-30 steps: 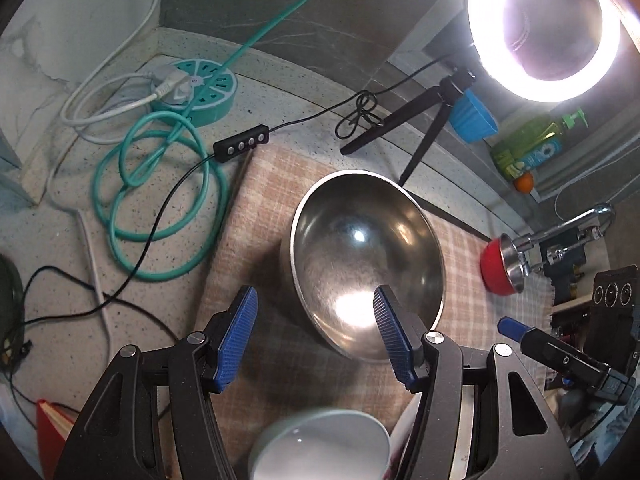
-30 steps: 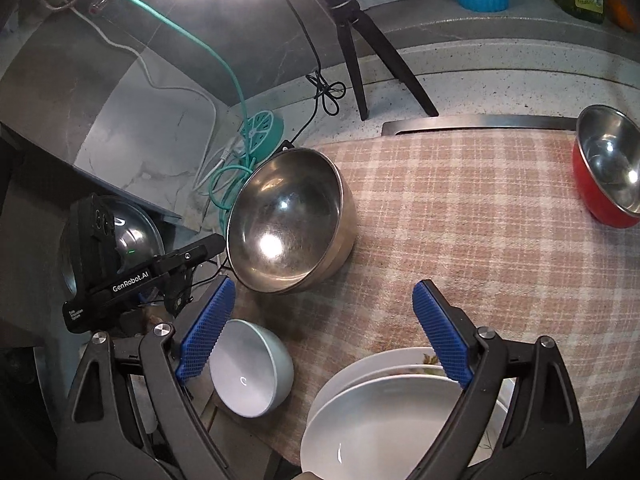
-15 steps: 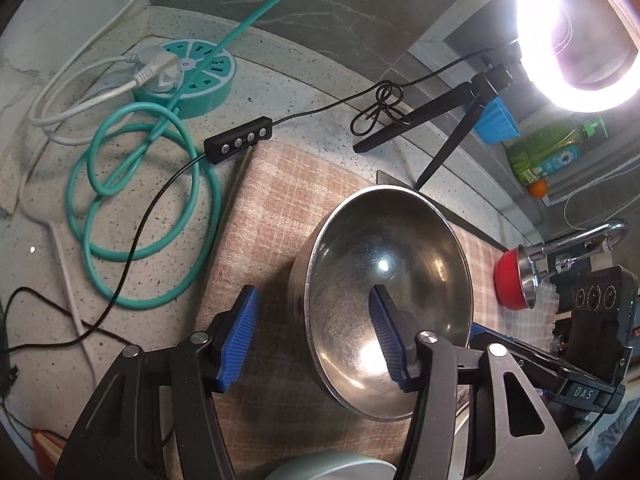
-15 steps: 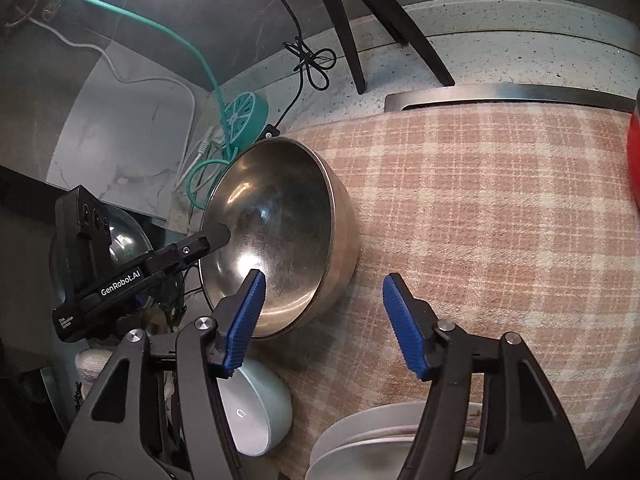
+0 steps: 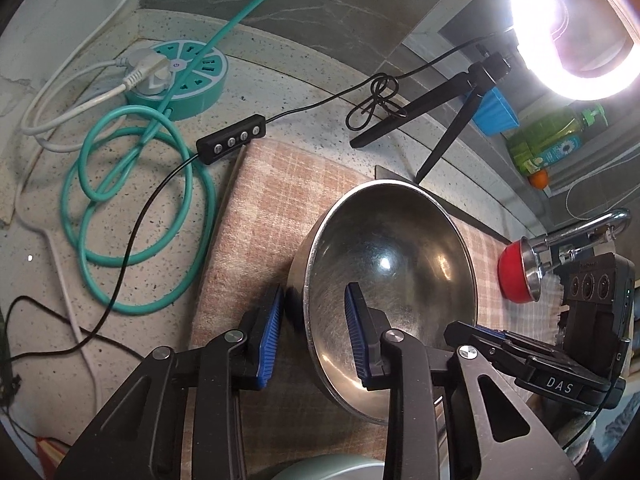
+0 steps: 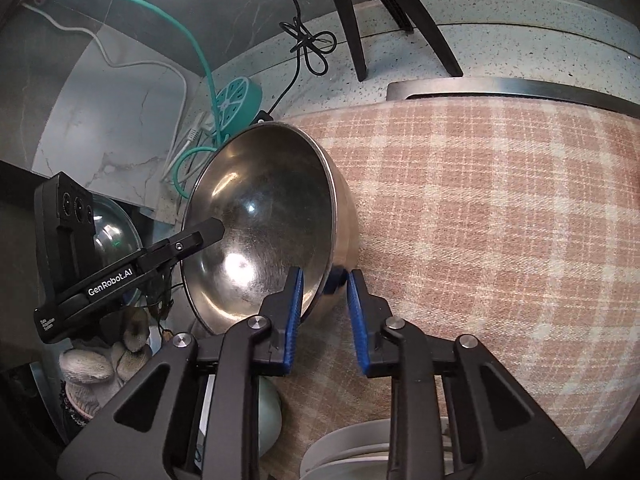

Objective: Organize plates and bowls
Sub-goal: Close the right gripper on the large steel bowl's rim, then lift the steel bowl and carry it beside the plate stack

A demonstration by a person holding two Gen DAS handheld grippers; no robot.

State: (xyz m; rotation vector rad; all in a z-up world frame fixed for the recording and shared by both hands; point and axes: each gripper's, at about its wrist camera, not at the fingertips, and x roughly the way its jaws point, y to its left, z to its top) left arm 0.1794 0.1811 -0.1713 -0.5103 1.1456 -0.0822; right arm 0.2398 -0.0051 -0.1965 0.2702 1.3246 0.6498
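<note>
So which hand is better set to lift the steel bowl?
Right, marginally. Both straddle the rim of the steel bowl, jaws having just been closing, but the right gripper has its pads closer to the wall than the left gripper.

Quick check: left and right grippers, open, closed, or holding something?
Left gripper: jaws just closing astride the steel bowl rim, grip unclear.
Right gripper: same, closing across the opposite rim.

Both grippers closed in on the steel bowl

Left gripper and right gripper dropped toward the bowl, and their jaws have just been closing, each straddling its rim on opposite sides, one pad inside, one outside.
</note>
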